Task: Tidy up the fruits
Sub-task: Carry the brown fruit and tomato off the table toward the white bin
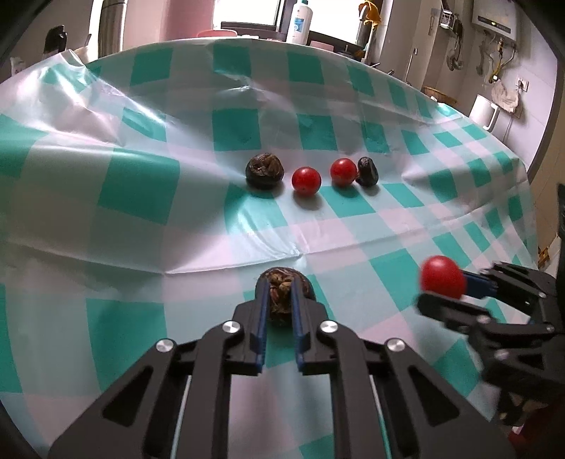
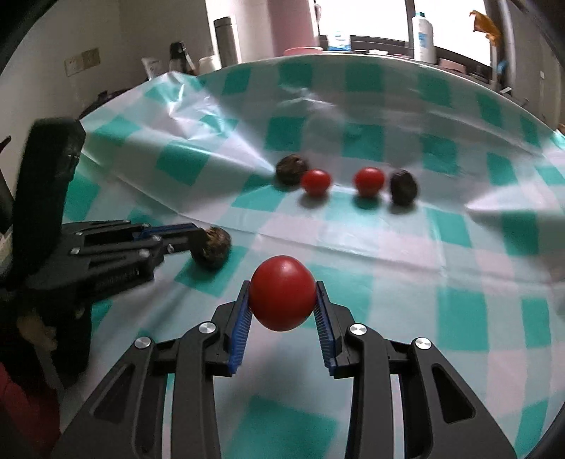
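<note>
Three red cherry tomatoes and three dark wrinkled fruits show in all. Four of them sit in a row at mid-frame in the left wrist view: a large dark wrinkled fruit at the left end, then a first red tomato, a second red tomato, and a small dark fruit touching that second tomato at the right end. The left gripper, low in the centre of its own view, is clenched on the third dark one, a brown wrinkled fruit that rests on or just above the cloth between the blue finger pads. The right gripper grasps the third tomato, a held red tomato, pinched at its sides and lifted off the surface; in the left view it appears at the lower right. Between the two held fruits and the row lies a broad bare band of cloth, and more open cloth spreads to the right of the row and behind it up to the far table edge. The surface is a glossy teal, pink and white checked tablecloth, creased with raised folds at the upper left. Beyond the far edge stand a white pump bottle against a bright window, and a white water heater at the upper right.
</note>
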Demonstrator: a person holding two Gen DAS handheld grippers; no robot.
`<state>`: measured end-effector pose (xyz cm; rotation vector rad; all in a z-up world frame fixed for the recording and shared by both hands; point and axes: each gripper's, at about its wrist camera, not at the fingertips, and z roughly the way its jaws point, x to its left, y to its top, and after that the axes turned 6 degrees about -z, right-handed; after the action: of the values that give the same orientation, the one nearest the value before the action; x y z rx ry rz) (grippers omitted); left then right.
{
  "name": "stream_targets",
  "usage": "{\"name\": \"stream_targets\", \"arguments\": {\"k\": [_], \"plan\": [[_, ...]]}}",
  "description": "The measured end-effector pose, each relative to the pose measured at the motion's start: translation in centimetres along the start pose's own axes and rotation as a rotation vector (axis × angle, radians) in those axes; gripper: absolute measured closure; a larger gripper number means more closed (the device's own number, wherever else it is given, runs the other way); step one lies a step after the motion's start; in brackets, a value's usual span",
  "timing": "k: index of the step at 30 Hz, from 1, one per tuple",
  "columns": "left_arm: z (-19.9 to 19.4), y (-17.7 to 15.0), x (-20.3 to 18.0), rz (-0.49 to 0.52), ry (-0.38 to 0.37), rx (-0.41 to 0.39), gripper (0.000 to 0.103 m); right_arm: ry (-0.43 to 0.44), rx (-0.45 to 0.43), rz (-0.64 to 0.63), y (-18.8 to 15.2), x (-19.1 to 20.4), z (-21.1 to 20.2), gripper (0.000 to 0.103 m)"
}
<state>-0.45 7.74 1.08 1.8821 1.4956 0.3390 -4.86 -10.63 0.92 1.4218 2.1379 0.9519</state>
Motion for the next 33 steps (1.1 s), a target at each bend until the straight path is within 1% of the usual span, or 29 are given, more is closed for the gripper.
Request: {"name": "stream_targets", "arguments": {"k": [2,4,5,6,7,8,12,15,19,22,23,24,26,27,29,31,33], "plan": [[0.0,-0.2,-0.1,0.016,0.003,-0.007,0.091,-0.006,0.003,0.018,-0.9,-0.7,-0.8,0.070],[-0.1,-0.2,0.2,0.000,-0.009,-0.009,0.090,-0.004,0.008,0.044,-1.6,-1.5,-1.3,0.070],[-0.1,-0.3,0.4,-0.005,-0.017,-0.008,0.082,0.001,0.009,0.053,-1.9,-1.8,-1.6,0.069],[0.1,-0.4,0.4,-0.008,-0.010,0.003,0.070,0.006,0.010,0.062,-2.2,-2.0,-1.7,0.069],[0.4,-0.5,0.5,-0.015,0.008,0.021,0.045,0.010,0.008,0.069,-2.5,-2.2,-1.9,0.069],[0.8,-0.5,0.7,-0.029,0.021,0.041,0.040,0.013,0.006,0.075,-2.8,-2.4,-2.0,0.069],[1.0,-0.4,1.0,-0.058,-0.012,0.047,0.040,0.044,-0.003,0.107,-3.3,-2.8,-2.2,0.069],[1.2,-0.2,0.2,-0.039,-0.039,0.047,0.040,0.055,0.004,0.110,-3.3,-2.8,-2.1,0.069],[2.2,0.1,-1.4,0.016,0.016,0.072,0.041,0.065,0.003,0.113,-3.3,-2.8,-2.2,0.069],[2.3,0.0,-1.4,0.017,0.066,0.066,0.064,0.069,0.001,0.124,-3.4,-2.9,-2.2,0.069],[2.1,0.0,-1.3,0.015,0.052,0.064,0.064,0.070,0.001,0.130,-3.4,-3.0,-2.2,0.069],[1.8,-0.1,-1.3,0.011,0.046,0.056,0.064,0.069,0.000,0.133,-3.4,-3.0,-2.2,0.069],[0.5,-0.4,-1.5,0.015,0.079,-0.002,0.064,0.068,-0.008,0.135,-3.4,-2.9,-2.5,0.069],[-0.2,-0.6,-1.7,0.011,0.080,-0.023,0.064,0.070,-0.014,0.135,-3.5,-2.9,-2.6,0.069],[-1.7,-1.2,-1.9,-0.022,0.047,-0.058,0.064,0.072,-0.019,0.136,-3.6,-2.8,-2.9,0.069],[-2.9,-1.9,-2.3,-0.039,0.038,-0.089,0.064,0.075,-0.019,0.135,-3.8,-2.6,-3.1,0.069],[-3.7,-2.6,-2.5,-0.057,0.031,-0.104,0.064,0.075,-0.019,0.128,-3.9,-2.4,-3.4,0.069]]}}
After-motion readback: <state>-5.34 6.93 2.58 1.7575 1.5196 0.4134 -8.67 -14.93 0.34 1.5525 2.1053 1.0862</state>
